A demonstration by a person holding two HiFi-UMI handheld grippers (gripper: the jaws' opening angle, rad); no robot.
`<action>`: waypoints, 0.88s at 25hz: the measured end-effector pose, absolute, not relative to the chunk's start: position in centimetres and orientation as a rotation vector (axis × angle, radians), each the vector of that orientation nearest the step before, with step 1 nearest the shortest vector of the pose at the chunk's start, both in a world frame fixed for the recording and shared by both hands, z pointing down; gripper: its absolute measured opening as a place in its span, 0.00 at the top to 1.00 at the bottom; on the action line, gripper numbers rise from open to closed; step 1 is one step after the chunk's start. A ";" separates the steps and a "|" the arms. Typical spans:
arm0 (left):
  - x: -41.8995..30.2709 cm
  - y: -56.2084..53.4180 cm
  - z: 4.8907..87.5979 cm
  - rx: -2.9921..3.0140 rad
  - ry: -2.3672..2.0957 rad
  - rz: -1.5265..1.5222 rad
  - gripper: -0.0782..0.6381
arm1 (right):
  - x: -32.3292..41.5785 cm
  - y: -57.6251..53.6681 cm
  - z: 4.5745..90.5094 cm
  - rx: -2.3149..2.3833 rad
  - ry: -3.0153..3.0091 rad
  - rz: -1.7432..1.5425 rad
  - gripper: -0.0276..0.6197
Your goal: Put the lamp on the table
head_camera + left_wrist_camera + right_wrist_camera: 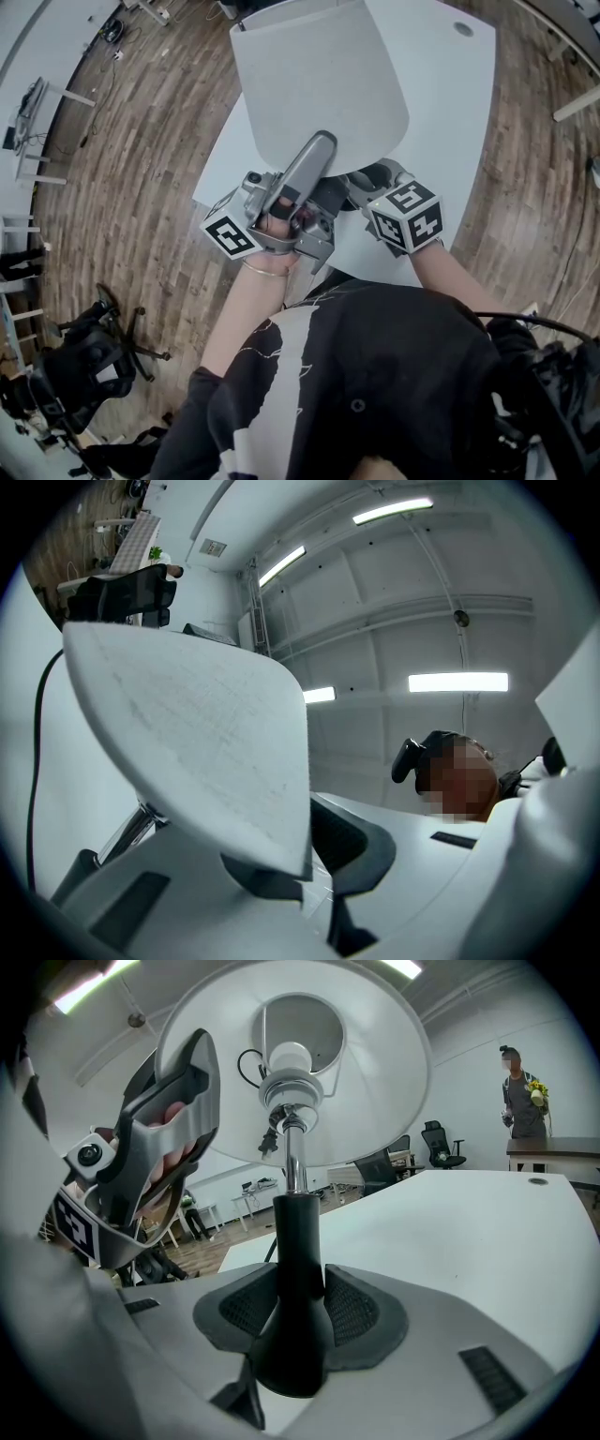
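Plainly, in the head view the lamp [319,84] is over the near corner of the white table [450,112]. Its wide shade hides the base, so I cannot tell whether it already stands there. The left gripper [322,142] reaches up to the shade's rim, and the right gripper [370,178] goes in beneath it. An office chair [103,337] stands well apart on the wooden floor [141,187].

In the left gripper view the jaws are pinched together on the thin edge of the shade [206,733].

In the right gripper view the jaws are clamped on the black stem [300,1269], pads against both sides. The socket [289,1063] sits above, and the table top spreads bare behind. A person [525,1101] stands far off.

The risks, as I judge them:
- The rim is thin, so a hard pinch there could dent or twist the shade.
- The shade blocks sight of the base, so the lamp could be set too near the table's edge and tip when released.
- Letting go of the stem first would leave the weight hanging from the rim.
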State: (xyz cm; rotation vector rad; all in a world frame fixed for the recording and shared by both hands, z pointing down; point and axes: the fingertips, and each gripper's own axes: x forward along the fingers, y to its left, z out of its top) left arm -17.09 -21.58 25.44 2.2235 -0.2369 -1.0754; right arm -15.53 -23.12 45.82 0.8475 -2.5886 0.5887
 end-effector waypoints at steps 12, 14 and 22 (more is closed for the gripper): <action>-17.0 -22.2 25.6 2.266 -0.292 -1.059 0.86 | -15.2 -23.5 45.6 0.848 -2.599 0.565 0.71; -17.0 -22.0 25.7 2.280 -0.293 -1.044 0.86 | -15.3 -23.4 45.6 0.846 -2.601 0.563 0.71; -16.7 -21.6 26.7 2.321 -0.332 -1.003 0.81 | -15.1 -23.2 45.9 0.831 -2.612 0.574 0.71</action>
